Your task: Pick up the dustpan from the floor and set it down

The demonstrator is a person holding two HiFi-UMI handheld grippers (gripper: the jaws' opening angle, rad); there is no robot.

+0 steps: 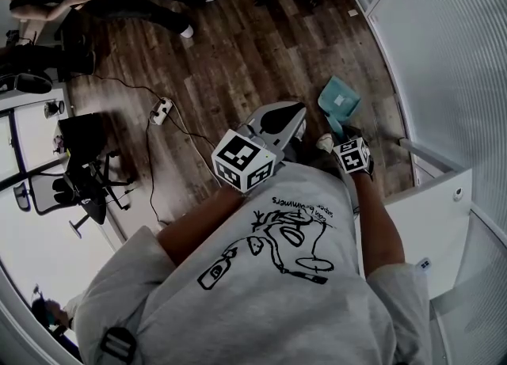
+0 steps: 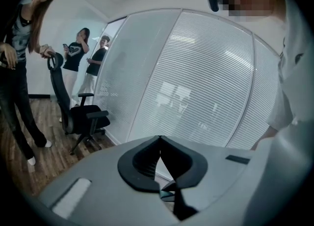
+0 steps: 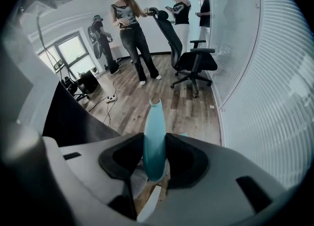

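Along the right side, a frosted glass wall (image 1: 451, 62) and a white cabinet (image 1: 428, 221) hem me in. An office chair (image 3: 194, 58) and 3 people beside it stand farther off on the wood floor (image 1: 230, 62). My right forearm (image 1: 380, 229) pitches steeply down. I have the right gripper (image 3: 155, 139) clamped on the handle of the teal dustpan (image 1: 339, 100), which hangs low near the wall. The left gripper (image 2: 159, 144) has its jaws together, holding nothing.

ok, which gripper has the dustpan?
The right gripper: its fingers clamp the teal dustpan handle. The left gripper is shut on nothing.
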